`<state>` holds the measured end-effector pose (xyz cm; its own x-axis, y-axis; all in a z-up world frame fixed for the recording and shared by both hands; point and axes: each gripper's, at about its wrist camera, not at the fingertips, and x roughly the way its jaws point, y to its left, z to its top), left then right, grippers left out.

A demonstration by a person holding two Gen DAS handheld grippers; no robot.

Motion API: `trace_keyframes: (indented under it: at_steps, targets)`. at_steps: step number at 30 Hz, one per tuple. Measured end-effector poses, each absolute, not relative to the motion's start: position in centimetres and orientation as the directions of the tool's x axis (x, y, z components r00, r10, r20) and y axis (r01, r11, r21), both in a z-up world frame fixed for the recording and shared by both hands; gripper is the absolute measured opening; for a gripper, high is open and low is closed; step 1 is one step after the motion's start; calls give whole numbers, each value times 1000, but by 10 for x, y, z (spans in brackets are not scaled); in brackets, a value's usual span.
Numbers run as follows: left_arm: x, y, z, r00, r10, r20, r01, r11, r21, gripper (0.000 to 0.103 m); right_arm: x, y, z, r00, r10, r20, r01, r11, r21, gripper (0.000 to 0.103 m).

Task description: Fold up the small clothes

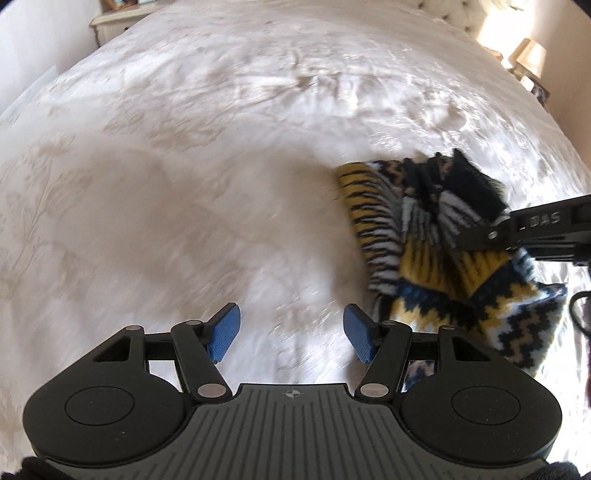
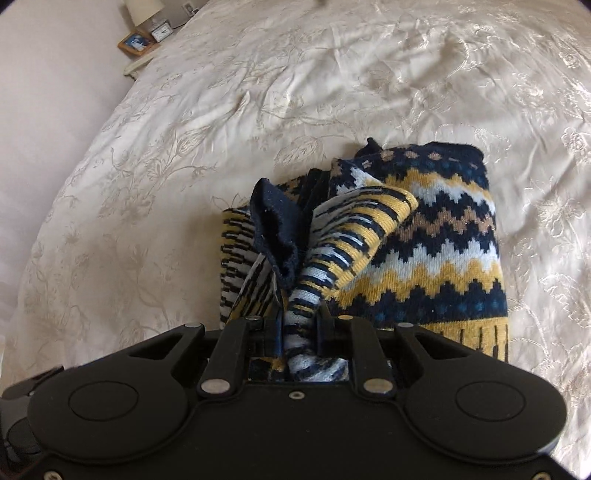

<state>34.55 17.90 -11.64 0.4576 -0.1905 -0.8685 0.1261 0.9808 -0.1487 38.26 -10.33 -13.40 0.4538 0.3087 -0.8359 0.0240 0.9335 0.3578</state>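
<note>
Wide bed [image 2: 332,92] under a cream bedspread [image 1: 221,110], shiny, with a faint woven pattern of leaves and flowers, creased in places. Pale plain wall [image 2: 55,110] along one side. Beside the bed a light bedside table [image 2: 138,64] carrying a lamp [image 2: 144,11] with a pale shade, a small clock [image 2: 161,31] and a wood-framed picture [image 2: 135,43]. On the opposite side, second lamp [image 1: 528,55] with a yellowish shade, in warm daylight.
</note>
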Motion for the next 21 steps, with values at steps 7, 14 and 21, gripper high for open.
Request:
trace_keyframes:
  at_steps: [7, 14, 21]
  targets:
    - [344, 187, -125, 446, -215, -869, 88, 977, -196, 60, 398, -67, -123, 465, 197, -863, 23, 972, 234, 34]
    - [341, 188, -125, 445, -222, -867, 87, 975, -205, 60, 394, -36, -113, 514, 367, -776, -177, 930, 322, 42]
    - [363, 185, -106, 462, -271, -844, 140, 962, -232, 60, 353, -100, -101, 583, 319, -747, -39, 929, 367, 45]
